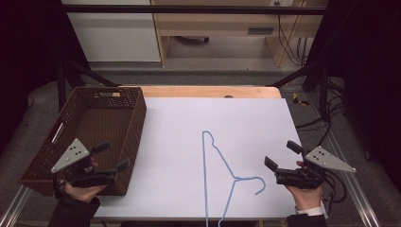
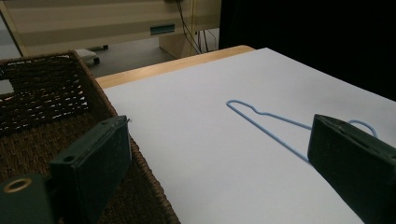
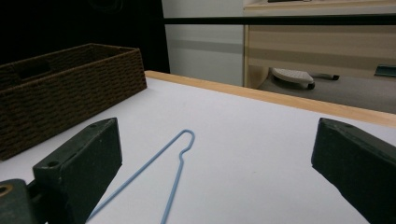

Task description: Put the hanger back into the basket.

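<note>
One white table (image 1: 189, 142) bears a basket (image 1: 108, 118) and blue hanger (image 1: 222, 165).

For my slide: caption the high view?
Both open grippers, left gripper and right gripper, flank a blue hanger beside a wicker basket.

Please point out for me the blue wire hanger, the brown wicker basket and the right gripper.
blue wire hanger (image 1: 219, 153): high view, on its long slanted arm.
brown wicker basket (image 1: 134, 118): high view, on its right wall.
right gripper (image 1: 283, 156): high view, midway between its fingers.
</note>
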Tool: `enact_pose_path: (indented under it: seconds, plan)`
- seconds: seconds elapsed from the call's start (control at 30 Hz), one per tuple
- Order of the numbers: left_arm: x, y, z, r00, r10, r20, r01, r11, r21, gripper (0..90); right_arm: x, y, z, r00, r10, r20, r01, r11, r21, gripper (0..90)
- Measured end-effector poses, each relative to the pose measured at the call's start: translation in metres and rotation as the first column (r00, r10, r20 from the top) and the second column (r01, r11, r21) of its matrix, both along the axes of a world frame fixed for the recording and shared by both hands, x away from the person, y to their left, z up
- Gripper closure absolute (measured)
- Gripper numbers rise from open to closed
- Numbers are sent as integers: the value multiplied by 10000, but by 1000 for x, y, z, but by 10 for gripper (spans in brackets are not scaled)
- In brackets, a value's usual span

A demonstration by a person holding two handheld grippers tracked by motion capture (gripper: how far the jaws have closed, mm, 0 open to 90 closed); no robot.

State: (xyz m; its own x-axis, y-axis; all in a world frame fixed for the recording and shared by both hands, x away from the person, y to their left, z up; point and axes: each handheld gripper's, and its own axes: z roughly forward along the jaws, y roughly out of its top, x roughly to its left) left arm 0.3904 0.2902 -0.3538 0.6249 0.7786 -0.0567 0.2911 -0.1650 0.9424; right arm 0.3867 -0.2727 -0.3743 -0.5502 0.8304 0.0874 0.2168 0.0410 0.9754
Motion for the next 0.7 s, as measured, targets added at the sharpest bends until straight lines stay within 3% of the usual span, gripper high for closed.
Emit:
enact_pose_path:
  seconds: [0.4, 0.7]
  plan:
    - [-2, -12, -3, 9998, -181, -91, 184, 9994, 291, 64, 6, 18, -6, 9990, 103, -429, -137, 9966, -812, 63]
    - [-3, -20, -5, 9991, -399, -151, 404, 9985, 357, 65, 17, 49, -19, 9904, 489, -1296, -679, 9869, -1462, 111]
